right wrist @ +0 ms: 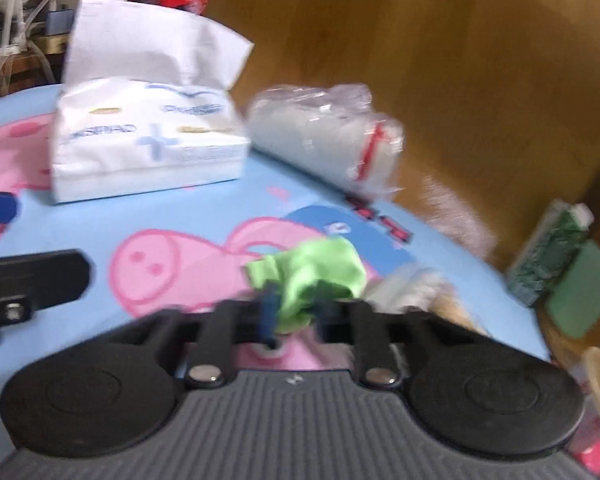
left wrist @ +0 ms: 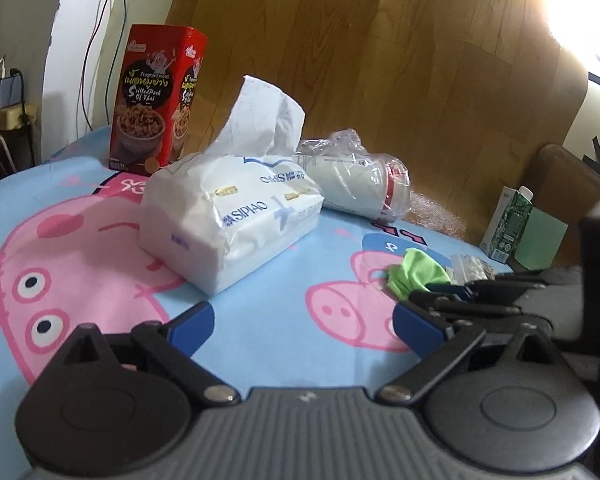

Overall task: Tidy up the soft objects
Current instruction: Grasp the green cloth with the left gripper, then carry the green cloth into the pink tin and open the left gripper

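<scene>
Gripping a green cloth (right wrist: 316,276), the right gripper (right wrist: 296,316) sits at lower centre of the right wrist view, blue fingers pinched together on the bunched fabric, most of the cloth bulging out above the tips. That view is blurred. In the left wrist view the same cloth (left wrist: 418,272) shows at right of centre, just beyond dark gripper linkage.

Left gripper (left wrist: 302,322) at bottom centre of its view, fingers wide apart, nothing between them, only the blue pig-print sheet (left wrist: 268,292) showing in the gap.

Tissue pack (left wrist: 228,216) lies on the sheet at centre left, one white tissue (left wrist: 268,120) sticking up from its top. Red snack box (left wrist: 156,100) stands upright behind it at upper left. Stack of cups (left wrist: 360,188) in clear plastic wrap lies on its side just right of the pack, near the sheet's far edge.

Green carton (left wrist: 508,224) stands at the right edge, off the sheet, a flat green pad leaning beside it. Small clear bag (left wrist: 470,266) of pale bits sits just right of the cloth. Wood-grain floor (left wrist: 420,60) fills the upper centre; cables hang on the wall at upper left
</scene>
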Tool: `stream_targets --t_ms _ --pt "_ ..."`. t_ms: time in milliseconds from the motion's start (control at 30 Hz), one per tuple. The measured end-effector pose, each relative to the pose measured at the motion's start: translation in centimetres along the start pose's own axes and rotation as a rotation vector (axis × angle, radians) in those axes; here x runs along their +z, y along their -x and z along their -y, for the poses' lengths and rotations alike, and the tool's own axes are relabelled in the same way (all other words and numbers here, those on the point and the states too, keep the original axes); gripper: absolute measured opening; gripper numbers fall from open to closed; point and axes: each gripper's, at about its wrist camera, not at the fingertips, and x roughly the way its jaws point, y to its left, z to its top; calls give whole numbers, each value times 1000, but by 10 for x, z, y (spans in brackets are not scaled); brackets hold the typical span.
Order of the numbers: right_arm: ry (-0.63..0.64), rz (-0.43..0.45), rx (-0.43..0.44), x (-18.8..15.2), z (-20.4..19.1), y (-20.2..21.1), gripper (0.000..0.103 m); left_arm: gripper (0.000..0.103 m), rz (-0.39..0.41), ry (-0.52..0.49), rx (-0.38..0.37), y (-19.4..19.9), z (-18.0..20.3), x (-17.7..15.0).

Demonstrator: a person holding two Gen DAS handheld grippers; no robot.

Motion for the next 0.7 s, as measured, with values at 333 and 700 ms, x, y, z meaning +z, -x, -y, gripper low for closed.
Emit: stream_targets --t_ms 333,700 --pt "-210 96 121 -77 11 122 8 89 3 -21 -72 3 3 0" --pt "-391 112 15 -179 25 202 28 69 -235 -178 -501 36 90 -34"
